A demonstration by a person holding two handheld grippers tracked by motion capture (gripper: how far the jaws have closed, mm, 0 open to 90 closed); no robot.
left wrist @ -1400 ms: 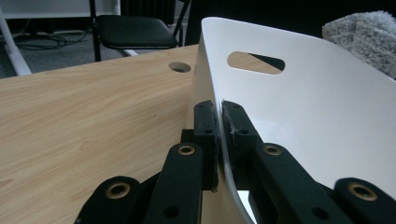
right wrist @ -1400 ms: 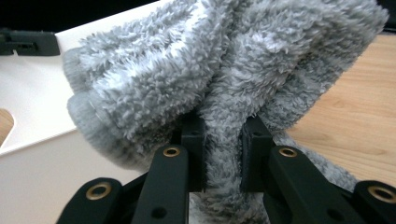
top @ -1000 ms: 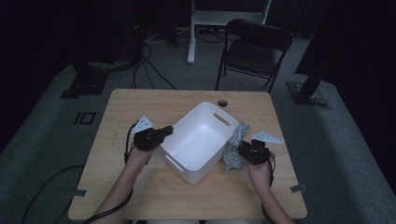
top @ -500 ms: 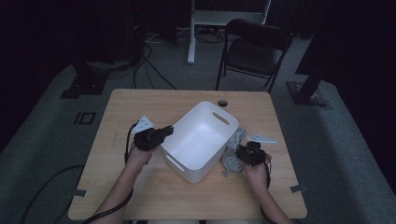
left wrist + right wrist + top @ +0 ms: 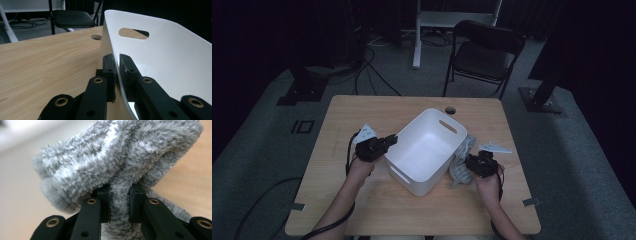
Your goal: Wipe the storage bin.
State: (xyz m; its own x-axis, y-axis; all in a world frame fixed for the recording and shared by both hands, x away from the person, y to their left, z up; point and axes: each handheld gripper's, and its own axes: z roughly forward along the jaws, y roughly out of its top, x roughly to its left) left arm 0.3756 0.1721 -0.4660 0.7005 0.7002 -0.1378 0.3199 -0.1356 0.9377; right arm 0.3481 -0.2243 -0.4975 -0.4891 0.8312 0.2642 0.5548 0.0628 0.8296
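On the wooden bench [image 5: 362, 107] I see both of my forearms coming in from the near edge, one on each side of the white tub [image 5: 424, 150]. My left forearm reaches forward and a little inward, and the left gripper [image 5: 388, 141] points toward the tub from its left side. In the left gripper view its jaws are clenched on the thin side wall of the tub [image 5: 160, 57], one jaw outside and one jaw inside, with the rim passing between them. The tub stands near the middle of the bench, turned at an angle, and I see a handle slot in its far wall.

My right forearm comes up along the right part of the bench, with the hand low over the surface. The right gripper [image 5: 472, 164] points to the left, toward the tub, and it is grasping the grey fluffy cloth [image 5: 460, 165]. In the right gripper view the cloth [image 5: 120, 167] is pinched between the two jaws and bulges above them in thick folds. The cloth lies just beside the right wall of the tub, on the bench, and I cannot tell if it touches the wall.

Behind the bench, a black chair [image 5: 484, 47] stands on the floor.
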